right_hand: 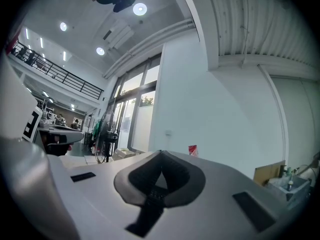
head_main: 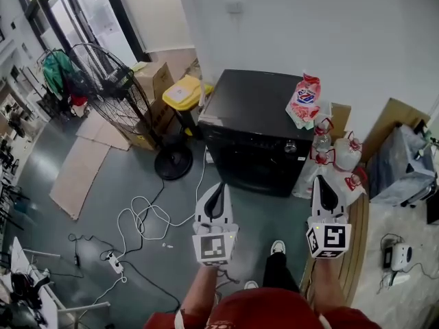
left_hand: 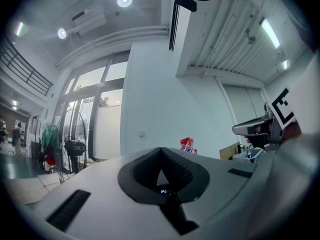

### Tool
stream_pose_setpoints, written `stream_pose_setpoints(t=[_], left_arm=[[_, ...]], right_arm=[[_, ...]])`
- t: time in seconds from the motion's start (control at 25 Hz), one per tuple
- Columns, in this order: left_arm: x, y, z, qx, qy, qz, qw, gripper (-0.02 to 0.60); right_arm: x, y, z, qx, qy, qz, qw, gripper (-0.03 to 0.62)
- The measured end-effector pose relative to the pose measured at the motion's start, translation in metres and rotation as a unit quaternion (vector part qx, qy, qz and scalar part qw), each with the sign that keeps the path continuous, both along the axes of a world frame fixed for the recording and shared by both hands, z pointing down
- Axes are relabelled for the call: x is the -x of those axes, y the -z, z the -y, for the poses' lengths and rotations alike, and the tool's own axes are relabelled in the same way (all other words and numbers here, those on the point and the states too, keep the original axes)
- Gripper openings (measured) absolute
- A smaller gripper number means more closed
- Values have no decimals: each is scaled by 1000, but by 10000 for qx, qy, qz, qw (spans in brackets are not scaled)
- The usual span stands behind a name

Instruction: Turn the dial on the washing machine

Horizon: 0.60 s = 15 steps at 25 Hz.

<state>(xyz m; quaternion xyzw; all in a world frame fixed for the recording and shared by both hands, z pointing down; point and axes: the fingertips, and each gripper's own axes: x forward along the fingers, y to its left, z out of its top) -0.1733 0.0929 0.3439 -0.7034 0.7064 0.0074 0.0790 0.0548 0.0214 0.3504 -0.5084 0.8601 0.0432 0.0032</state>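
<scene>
Looking down, I hold the left tool [head_main: 218, 190] and the right tool [head_main: 322, 182] side by side above the grey floor [head_main: 267, 211]. Both have their jaws pressed together with nothing in them. Open floor lies between them and the black washing machine [head_main: 250, 139], which stands against the white wall [head_main: 329, 26]. A small round knob [head_main: 291, 146] on its front upper edge may be the dial, but it is too small to be sure. A red-and-white bag [head_main: 304, 100] lies on its top, and clear jugs [head_main: 336, 153] crowd its right side. White cables [head_main: 147, 214] loop across the floor on the left, near a floor fan [head_main: 110, 81].
</scene>
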Motion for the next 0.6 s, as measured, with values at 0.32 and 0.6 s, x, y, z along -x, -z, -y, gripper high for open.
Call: stream_pose_setpoints(t=[0.32, 0.6], left_arm=[[-8, 9, 97, 45, 181, -35, 9998, 9], [-35, 13, 189, 86, 107, -54, 9999, 9]], right_arm=[[-9, 8, 101, 16, 128, 0, 9999, 9], [-28, 4, 191, 132, 193, 33, 9997, 9]])
